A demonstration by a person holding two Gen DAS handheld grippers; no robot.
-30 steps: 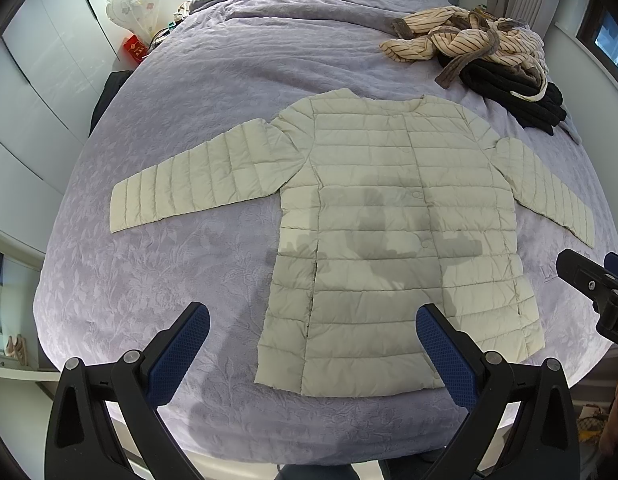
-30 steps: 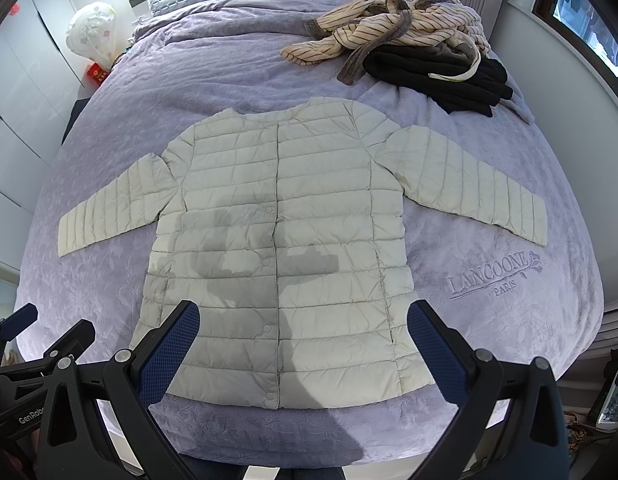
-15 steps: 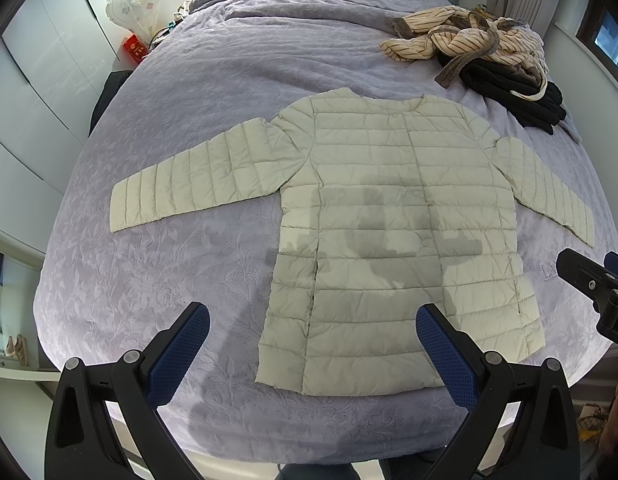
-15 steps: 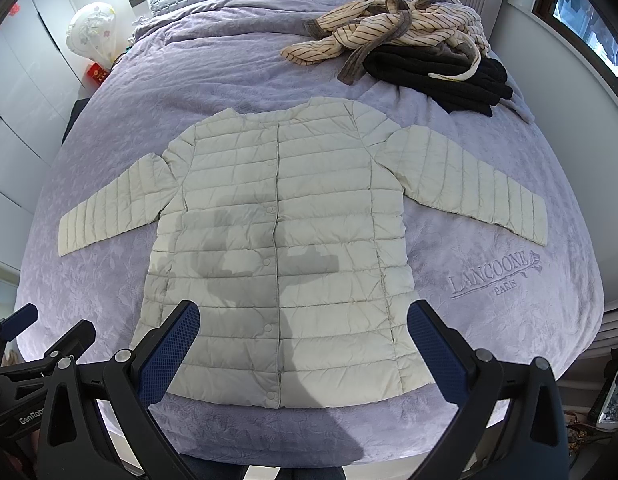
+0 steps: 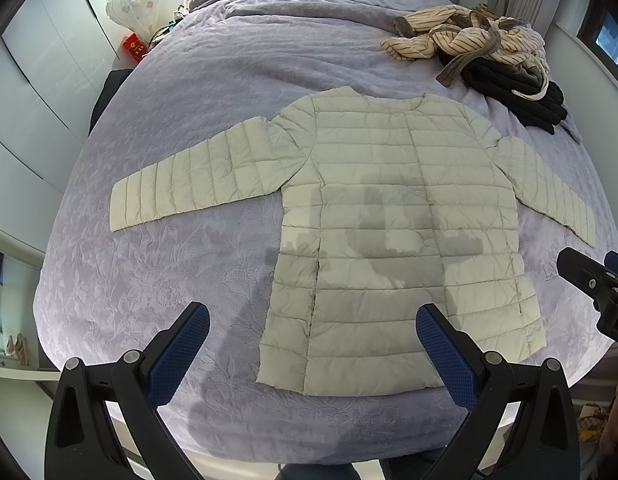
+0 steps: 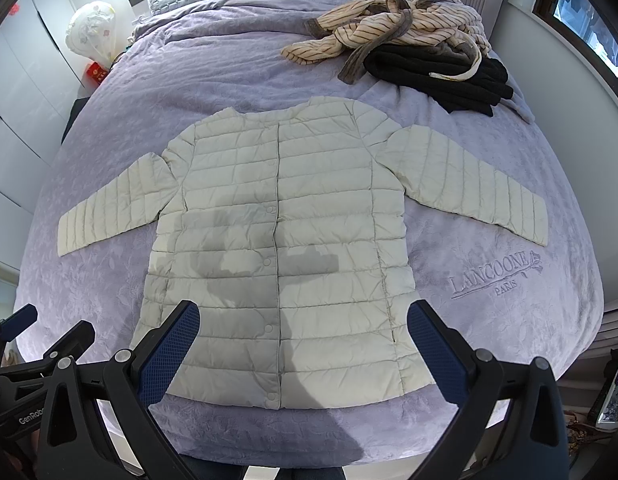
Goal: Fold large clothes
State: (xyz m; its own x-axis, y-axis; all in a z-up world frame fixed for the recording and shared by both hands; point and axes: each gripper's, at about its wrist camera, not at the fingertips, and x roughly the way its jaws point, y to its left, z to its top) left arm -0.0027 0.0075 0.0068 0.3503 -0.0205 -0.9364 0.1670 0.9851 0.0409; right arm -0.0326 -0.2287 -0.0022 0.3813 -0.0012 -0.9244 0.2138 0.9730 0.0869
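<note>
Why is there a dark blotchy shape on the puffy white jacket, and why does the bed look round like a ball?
Left wrist view: the blotch on the cream quilted jacket is a shadow with two prongs like the open claws, not a stain. Right wrist view: same shadow; the fisheye lens bulges the lilac bedspread and bends the walls at the edges.

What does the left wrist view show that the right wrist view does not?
Only the left wrist view: the right claw entering from the right edge, and pale shoes on a low shelf at far left.

Only the right wrist view: the full embroidered logo on the bedspread, a book at lower right, and the left claw at lower left.

Both: the cream quilted jacket spread flat and buttoned on the lilac bedspread, the striped garment and black garment piled near the head, and open claws holding nothing.
</note>
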